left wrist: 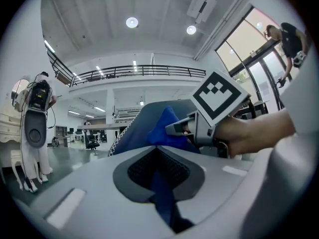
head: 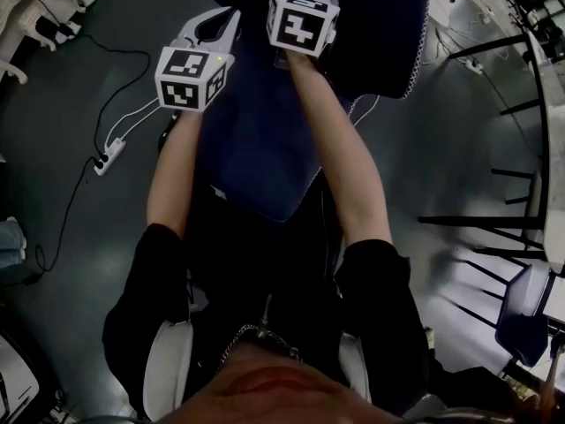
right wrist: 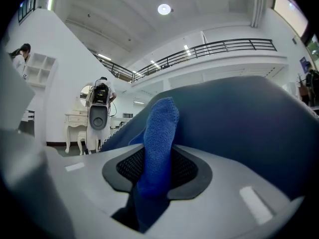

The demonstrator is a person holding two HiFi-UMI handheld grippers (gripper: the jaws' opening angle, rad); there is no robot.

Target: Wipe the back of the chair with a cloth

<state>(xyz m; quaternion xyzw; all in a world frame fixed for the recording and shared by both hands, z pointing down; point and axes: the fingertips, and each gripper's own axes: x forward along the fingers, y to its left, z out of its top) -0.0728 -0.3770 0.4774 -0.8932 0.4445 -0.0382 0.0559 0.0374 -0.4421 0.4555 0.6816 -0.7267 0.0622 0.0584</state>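
In the head view the left gripper (head: 214,29) is at about 11 o'clock, just beside the left edge of the chair (head: 256,140). The chair's dark blue back runs from the middle of the view up to 12 o'clock. In the left gripper view its jaws are closed on a narrow blue strip. From the colour I judge this strip to be one end of the cloth (right wrist: 159,133) and not the chair's fabric, but I am not fully sure.

The right gripper (right wrist: 157,156) is at 12 o'clock in the head view, over the upper part of the back, and its marker cube covers its tips there. In the right gripper view its jaws are pressed together on the cloth. The cloth stands up between them as a thick blue fold, and the chair back fills the view from 12 to 4 o'clock, directly behind it. The fold seems to lie against the back, though I cannot see the contact itself.

So the wiping step appears to be in hand, with the cloth held between the two grippers at the top of the back. The next move calls for pressing the cloth flat on the fabric and drawing it along the back, with both grips kept firm so that the cloth does not slip out.
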